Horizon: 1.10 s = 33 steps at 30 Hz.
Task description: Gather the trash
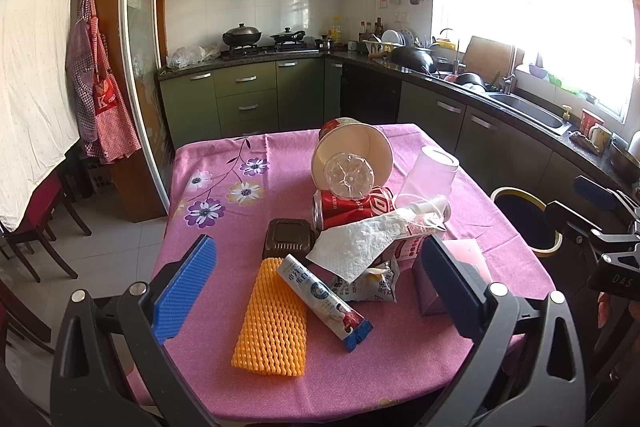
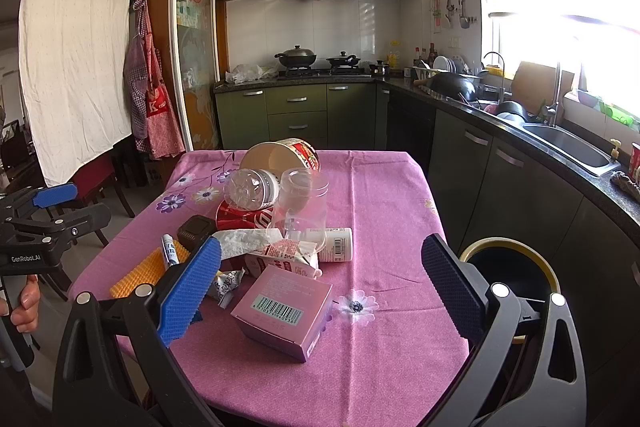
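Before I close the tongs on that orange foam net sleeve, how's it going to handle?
The orange foam net sleeve looks like open mesh, so it is probably very light and will squash between the pads. It lies flat on the tablecloth, so it is unlikely to roll. A tube seems to overlap its edge and may shift.

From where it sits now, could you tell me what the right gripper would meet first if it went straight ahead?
Most likely the pink box: it lies on the tablecloth between the open fingers of the right gripper, nearest of the trash, though depth is hard to judge.
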Each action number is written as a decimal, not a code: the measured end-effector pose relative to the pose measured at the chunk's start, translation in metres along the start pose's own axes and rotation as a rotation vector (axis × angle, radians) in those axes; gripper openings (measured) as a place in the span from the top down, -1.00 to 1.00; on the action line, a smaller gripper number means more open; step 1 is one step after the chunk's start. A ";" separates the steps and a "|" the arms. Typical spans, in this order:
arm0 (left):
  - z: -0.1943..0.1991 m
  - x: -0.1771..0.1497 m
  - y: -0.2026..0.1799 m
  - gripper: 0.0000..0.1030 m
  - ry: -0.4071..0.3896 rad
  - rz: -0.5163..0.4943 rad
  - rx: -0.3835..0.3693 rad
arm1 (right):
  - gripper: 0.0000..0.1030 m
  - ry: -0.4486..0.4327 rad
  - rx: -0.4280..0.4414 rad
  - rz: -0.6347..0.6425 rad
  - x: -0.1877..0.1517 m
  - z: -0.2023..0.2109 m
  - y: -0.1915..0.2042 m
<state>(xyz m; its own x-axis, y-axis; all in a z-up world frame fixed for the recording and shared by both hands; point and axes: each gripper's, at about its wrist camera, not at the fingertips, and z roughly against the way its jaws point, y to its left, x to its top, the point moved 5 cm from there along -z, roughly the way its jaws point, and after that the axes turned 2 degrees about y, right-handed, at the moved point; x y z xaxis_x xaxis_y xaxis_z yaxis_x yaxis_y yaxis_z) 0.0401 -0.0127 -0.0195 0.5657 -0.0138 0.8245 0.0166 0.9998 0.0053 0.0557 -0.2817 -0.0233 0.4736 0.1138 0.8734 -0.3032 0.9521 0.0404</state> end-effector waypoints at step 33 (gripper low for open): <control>-0.055 0.005 0.013 -0.89 0.089 0.042 0.023 | -0.92 0.074 0.168 0.101 0.088 -0.102 -0.021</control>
<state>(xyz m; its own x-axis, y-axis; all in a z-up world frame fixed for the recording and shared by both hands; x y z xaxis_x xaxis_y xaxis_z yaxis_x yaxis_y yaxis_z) 0.0887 -0.0003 -0.0470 0.6365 0.0280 0.7708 -0.0265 0.9995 -0.0144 0.1880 -0.2627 0.0028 0.4912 0.2324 0.8395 -0.4828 0.8748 0.0403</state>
